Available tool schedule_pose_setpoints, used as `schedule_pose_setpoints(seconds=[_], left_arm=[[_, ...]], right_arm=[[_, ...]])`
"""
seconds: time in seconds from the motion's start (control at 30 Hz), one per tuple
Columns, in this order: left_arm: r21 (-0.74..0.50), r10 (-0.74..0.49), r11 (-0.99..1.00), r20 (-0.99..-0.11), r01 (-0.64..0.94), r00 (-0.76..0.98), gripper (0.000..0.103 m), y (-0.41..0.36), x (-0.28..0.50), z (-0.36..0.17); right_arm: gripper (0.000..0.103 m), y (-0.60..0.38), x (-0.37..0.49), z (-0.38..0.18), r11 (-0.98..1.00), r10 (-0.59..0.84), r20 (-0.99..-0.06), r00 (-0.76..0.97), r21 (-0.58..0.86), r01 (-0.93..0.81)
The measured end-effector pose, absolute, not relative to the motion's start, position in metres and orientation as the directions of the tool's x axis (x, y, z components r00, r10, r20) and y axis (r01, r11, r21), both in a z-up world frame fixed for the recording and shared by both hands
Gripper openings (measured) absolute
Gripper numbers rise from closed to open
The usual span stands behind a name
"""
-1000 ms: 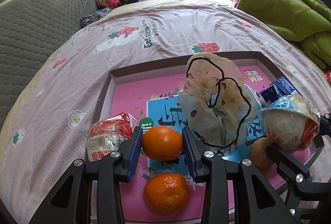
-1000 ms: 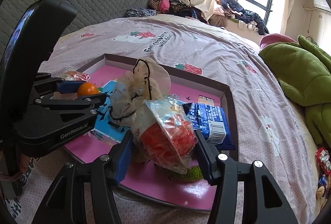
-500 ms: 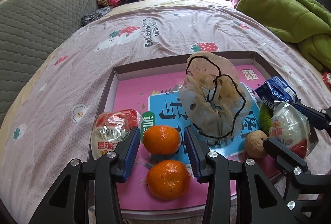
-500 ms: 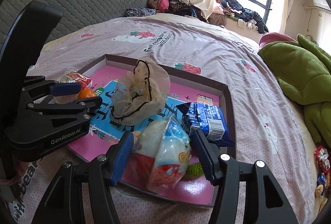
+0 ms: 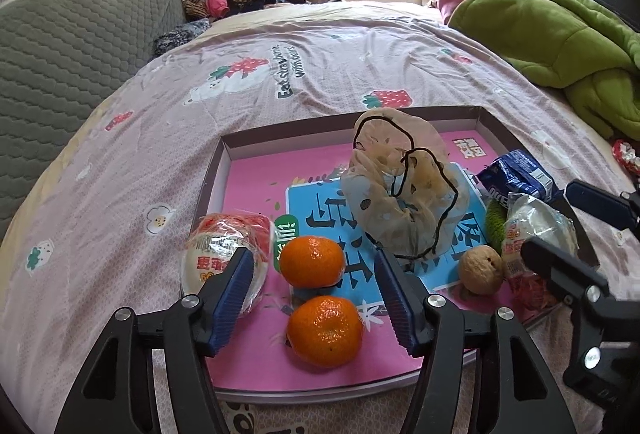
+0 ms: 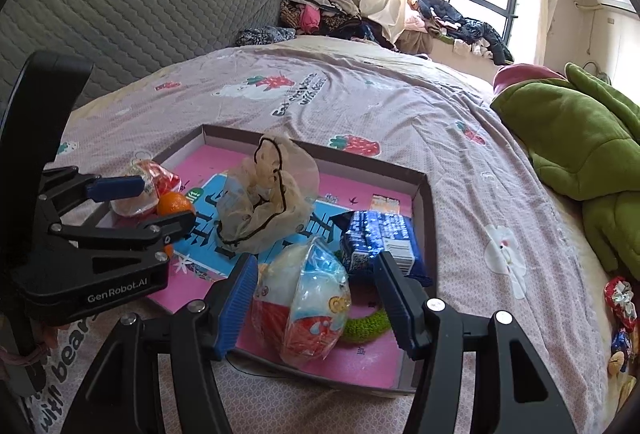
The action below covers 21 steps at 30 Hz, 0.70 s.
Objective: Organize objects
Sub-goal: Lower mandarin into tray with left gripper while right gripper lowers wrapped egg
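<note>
Two glossy oranges [image 5: 312,261] lie in the tray [image 5: 224,169]; both tongs [image 5: 314,298] [image 6: 316,298] gape apart.

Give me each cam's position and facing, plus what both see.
Left wrist: on the left gripper, low at the tray's near edge, facing across the bed to the window; its open fingers frame two oranges; right gripper shows at the right edge.
Right wrist: on the right gripper, at the tray's near right side, same facing; open fingers flank a snack bag; left gripper shows at left.
Shared: tray, mesh bag, blue packet, oranges, snack bag.
</note>
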<state>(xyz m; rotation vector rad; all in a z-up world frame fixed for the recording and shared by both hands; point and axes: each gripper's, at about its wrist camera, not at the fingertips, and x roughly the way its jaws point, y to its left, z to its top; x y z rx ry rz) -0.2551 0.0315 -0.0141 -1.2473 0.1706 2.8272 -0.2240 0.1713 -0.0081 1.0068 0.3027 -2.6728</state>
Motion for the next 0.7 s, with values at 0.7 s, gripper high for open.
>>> schedule_pose_setpoints(seconds=[0.7], left_arm=[[0.052,-0.017,-0.998,-0.658,-0.024,-0.753,0.072,0.020,-0.222,0.039]], right_arm=[[0.066,0.183,-0.197,0.041,-0.958,-0.220,-0.569,-0.793,-0.030,0.287]])
